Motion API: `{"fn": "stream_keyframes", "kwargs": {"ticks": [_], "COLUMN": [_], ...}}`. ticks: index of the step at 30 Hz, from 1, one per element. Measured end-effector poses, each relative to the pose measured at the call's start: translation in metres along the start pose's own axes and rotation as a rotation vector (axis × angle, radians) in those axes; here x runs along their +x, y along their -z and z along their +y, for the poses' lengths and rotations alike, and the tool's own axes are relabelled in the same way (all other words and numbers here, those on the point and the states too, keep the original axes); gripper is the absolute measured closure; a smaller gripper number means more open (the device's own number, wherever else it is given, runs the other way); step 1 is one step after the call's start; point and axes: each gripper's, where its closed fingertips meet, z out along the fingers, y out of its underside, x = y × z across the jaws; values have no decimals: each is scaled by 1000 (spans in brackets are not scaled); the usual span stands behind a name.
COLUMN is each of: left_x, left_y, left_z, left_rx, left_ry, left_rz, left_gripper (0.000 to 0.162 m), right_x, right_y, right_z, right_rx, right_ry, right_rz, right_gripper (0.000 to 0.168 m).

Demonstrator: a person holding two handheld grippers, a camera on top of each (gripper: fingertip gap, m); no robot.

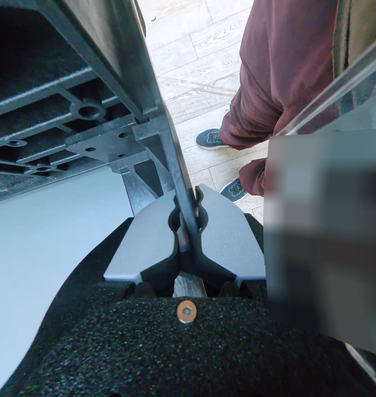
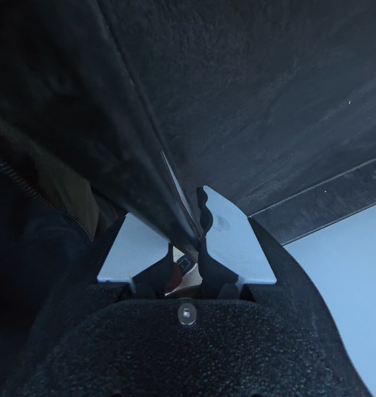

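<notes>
Evidently each hand-held gripper, left and right, clamps the grainy, ribbed black plastic panel's thin edge.

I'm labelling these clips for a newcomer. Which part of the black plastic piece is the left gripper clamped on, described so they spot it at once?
Start at the ribbed black panel filling the left wrist view's upper left. Follow its right border down to the thin edge running between the left gripper jaws. Unlike the ribs and screw bosses beside it, it is one smooth, narrow strip.

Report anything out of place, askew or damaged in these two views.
No damage shows. The oddity: the black ribbed plastic piece is tipped up, underside exposed, its edge clamped in the left gripper. The right gripper pinches a dark panel edge.
</notes>
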Motion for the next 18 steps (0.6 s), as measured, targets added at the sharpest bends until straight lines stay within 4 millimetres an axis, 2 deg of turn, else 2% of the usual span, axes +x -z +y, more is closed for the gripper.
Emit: {"fn": "stream_keyframes", "kwargs": {"ticks": [10,18], "left_x": [0,0], "left_y": [-1,-3], "left_z": [1,0], "left_rx": [7,3], "left_ry": [26,32], "left_rz": [-13,-10], "left_gripper": [151,150], "right_x": [-2,-2], "right_y": [2,2], "right_z": [-6,-9], "right_rx": [97,143], "right_ry": [-31,7], "right_rz": [-26,-33], "right_gripper": [142,144]}}
